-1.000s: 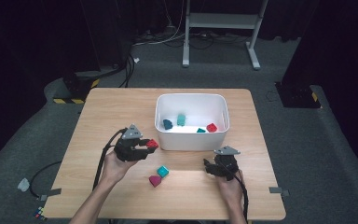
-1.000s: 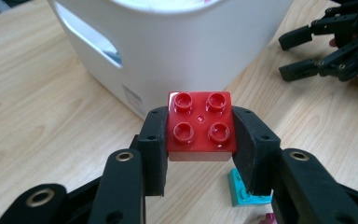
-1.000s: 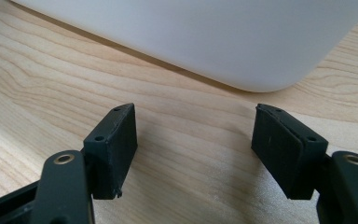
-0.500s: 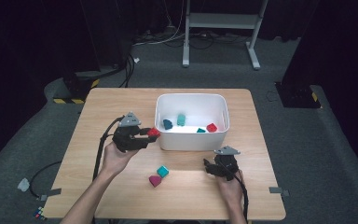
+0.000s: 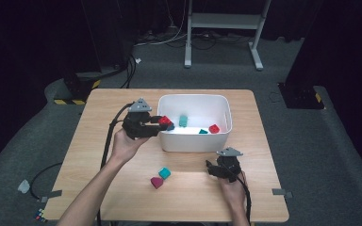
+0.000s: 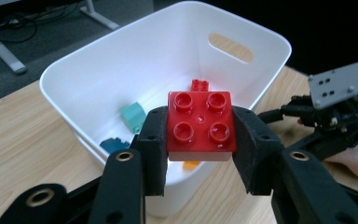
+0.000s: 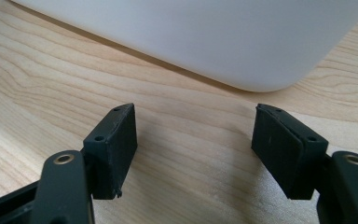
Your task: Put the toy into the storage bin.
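1. Lower centre of the high view: a teal plastic block (image 5: 164, 173) and a dark-red plastic block (image 5: 156, 182) lie touching on the light wooden table (image 5: 99, 141).
2. Lower right: my right gripper (image 5: 215, 170) rests on the table, jaws wide, nothing between them.
3. Centre left: my left gripper (image 5: 162, 126) clamps the red four-stud plastic brick (image 6: 199, 125) by its two flat sides, at the near rim of the white plastic tub (image 6: 74, 60).
4. I judge the brick light, rigid and smooth-sided; a square grip on opposite faces holds it best.
5. Inside the tub lie more blocks.
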`<state>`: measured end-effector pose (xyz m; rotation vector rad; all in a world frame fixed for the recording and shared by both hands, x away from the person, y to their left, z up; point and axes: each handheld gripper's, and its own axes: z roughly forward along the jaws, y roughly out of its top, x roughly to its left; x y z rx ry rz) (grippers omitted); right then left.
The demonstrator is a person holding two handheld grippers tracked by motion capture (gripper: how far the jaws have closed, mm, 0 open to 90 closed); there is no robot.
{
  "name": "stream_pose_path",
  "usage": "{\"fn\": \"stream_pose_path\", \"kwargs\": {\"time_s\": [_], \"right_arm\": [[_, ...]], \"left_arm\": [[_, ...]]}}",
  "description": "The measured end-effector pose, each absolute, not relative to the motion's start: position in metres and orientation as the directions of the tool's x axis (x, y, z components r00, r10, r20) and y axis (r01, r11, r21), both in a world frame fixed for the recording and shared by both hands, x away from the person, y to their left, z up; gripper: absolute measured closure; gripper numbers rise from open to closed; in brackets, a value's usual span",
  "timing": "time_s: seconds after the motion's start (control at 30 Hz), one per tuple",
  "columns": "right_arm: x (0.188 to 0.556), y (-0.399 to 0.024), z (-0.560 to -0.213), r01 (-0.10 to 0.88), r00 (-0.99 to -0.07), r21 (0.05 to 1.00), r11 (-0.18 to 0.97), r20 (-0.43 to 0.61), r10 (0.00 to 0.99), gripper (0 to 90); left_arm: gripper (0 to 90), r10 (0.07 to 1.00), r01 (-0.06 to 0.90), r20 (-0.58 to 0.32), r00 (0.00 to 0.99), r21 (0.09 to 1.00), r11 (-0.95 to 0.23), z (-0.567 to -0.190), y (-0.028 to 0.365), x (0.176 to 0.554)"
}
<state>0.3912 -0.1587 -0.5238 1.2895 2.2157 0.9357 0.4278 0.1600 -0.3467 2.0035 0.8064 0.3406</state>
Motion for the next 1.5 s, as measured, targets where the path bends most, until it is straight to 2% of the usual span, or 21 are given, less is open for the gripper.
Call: {"fn": "stream_pose_path", "kwargs": {"time_s": [0.2, 0.73, 1.33, 1.4, 1.5], "right_arm": [[0.391, -0.159, -0.524, 0.598, -0.488, 0.723, 0.347, -0.015, 0.873, 30.9], [0.391, -0.159, -0.524, 0.597, -0.490, 0.723, 0.348, -0.015, 0.872, 30.6], [0.391, -0.159, -0.524, 0.597, -0.490, 0.723, 0.348, -0.015, 0.872, 30.6], [0.391, -0.159, -0.524, 0.597, -0.490, 0.723, 0.349, -0.016, 0.872, 30.6], [0.391, -0.159, -0.524, 0.597, -0.490, 0.723, 0.349, -0.016, 0.872, 30.6]], "left_arm": [[58.7, 0.669, 0.427, -0.100, 0.737, 0.835, -0.346, -0.341, 0.153, 0.444], [58.7, 0.680, 0.443, -0.094, 0.727, 0.821, -0.360, -0.340, 0.114, 0.479], [58.0, 0.687, 0.455, -0.072, 0.723, 0.797, -0.397, -0.352, 0.097, 0.489], [57.0, 0.688, 0.455, -0.069, 0.722, 0.797, -0.397, -0.352, 0.096, 0.489], [49.1, 0.698, 0.454, -0.058, 0.714, 0.797, -0.398, -0.352, 0.097, 0.488]]}}
